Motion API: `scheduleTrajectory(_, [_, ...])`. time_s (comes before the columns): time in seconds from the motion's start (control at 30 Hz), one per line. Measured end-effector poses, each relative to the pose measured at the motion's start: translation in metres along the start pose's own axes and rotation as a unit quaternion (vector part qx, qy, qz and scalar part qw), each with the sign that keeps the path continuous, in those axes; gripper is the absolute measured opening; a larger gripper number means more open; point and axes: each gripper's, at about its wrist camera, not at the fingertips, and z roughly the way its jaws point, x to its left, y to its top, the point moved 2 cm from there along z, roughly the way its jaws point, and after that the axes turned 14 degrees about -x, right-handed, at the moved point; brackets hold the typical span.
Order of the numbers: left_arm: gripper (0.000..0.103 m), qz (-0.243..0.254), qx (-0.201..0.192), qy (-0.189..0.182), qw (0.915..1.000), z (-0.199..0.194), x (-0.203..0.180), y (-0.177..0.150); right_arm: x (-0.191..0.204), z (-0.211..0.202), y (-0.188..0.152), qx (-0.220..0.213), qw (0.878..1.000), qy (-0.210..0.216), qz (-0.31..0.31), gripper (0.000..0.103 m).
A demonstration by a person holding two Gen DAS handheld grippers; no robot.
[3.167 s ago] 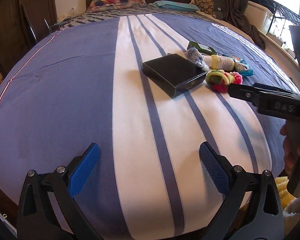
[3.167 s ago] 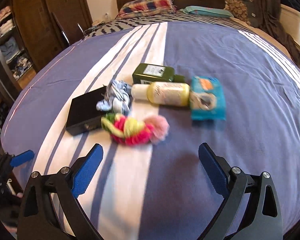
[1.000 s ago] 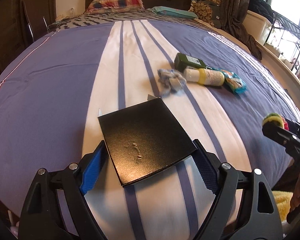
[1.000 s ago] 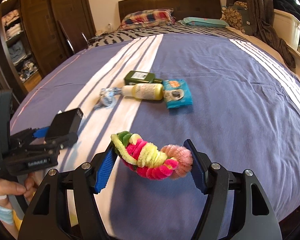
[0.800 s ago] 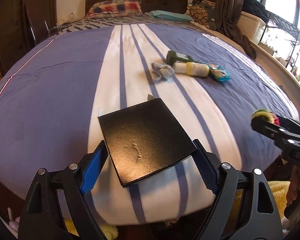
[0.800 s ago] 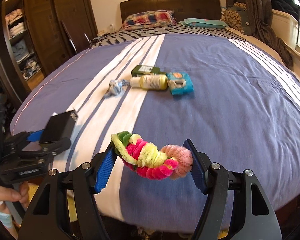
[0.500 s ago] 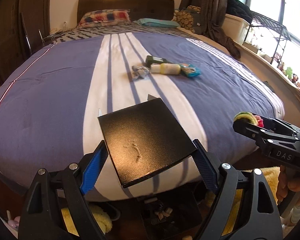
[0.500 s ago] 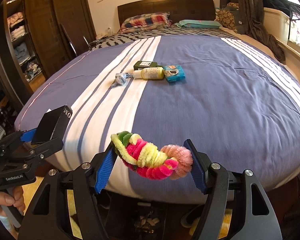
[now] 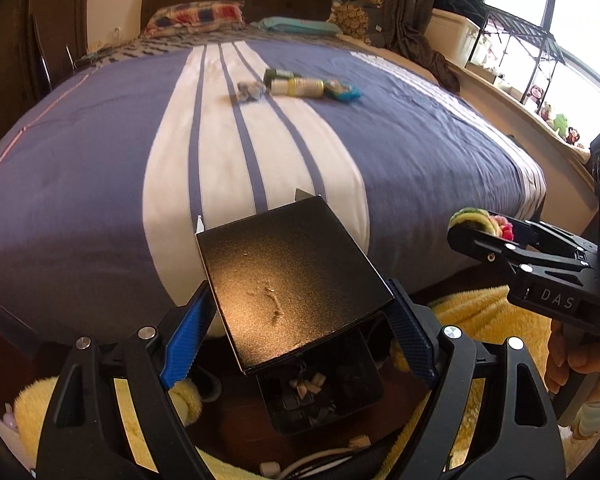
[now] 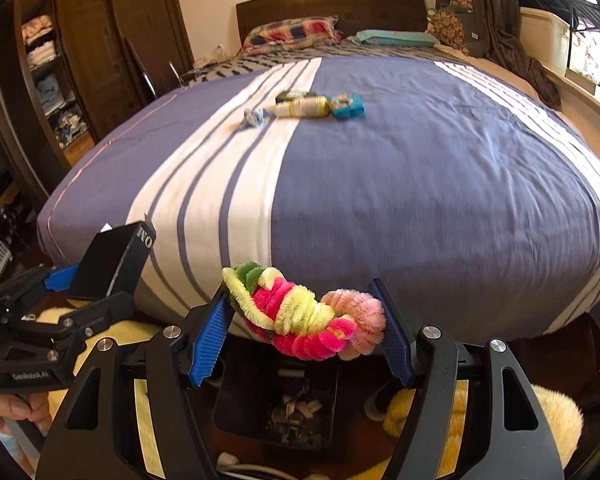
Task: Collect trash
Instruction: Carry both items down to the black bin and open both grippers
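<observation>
Holding a black box [image 9: 292, 276], left gripper [image 9: 300, 336] hangs over the floor bin [image 9: 324, 396]; right gripper [image 10: 300, 332] clamps a pipe-cleaner bundle [image 10: 304, 316] above it. Neither dropped yet. Left on the bed [image 10: 420, 184]: blue scrap [image 10: 254, 117], bottles [image 10: 304, 107], teal packet [image 10: 347, 106]. Path looks unobstructed.

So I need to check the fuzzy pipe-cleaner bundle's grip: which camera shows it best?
The right wrist view: the pipe-cleaner bundle spans the right tool, held at both ends. The left wrist view shows only its tip past that tool's side.
</observation>
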Motion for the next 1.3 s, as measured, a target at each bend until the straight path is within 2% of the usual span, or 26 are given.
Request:
scheduleTrajectory(0.47, [0.080,-0.010,0.103,-0.032,0.9941,0.042,-0.011,-0.065,-0.005,0.031,-0.056,0.084,0.996,-0.003,0.008,0.068])
scheduleTrajectory(0.73, [0.080,-0.032,0.181,-0.046,0.9819,0.085,-0.004,-0.110,-0.005,0.064,-0.094,0.146,0.989,0.000,0.012,0.068])
scheduleTrajectory(0.93, [0.080,-0.046,0.224,-0.049,0.9722,0.108,0.004,-0.132,-0.006,0.092,-0.117,0.191,0.981,0.002,0.021,0.068])
scheduleTrajectory(1.1, [0.080,-0.052,0.245,-0.052,0.9668,0.121,0.007,-0.141,-0.006,0.109,-0.130,0.219,0.975,0.002,0.030,0.068])
scheduleTrajectory(1.3, [0.081,-0.056,0.256,-0.043,0.9641,0.127,0.013,-0.144,-0.005,0.124,-0.135,0.231,0.972,0.003,0.039,0.070])
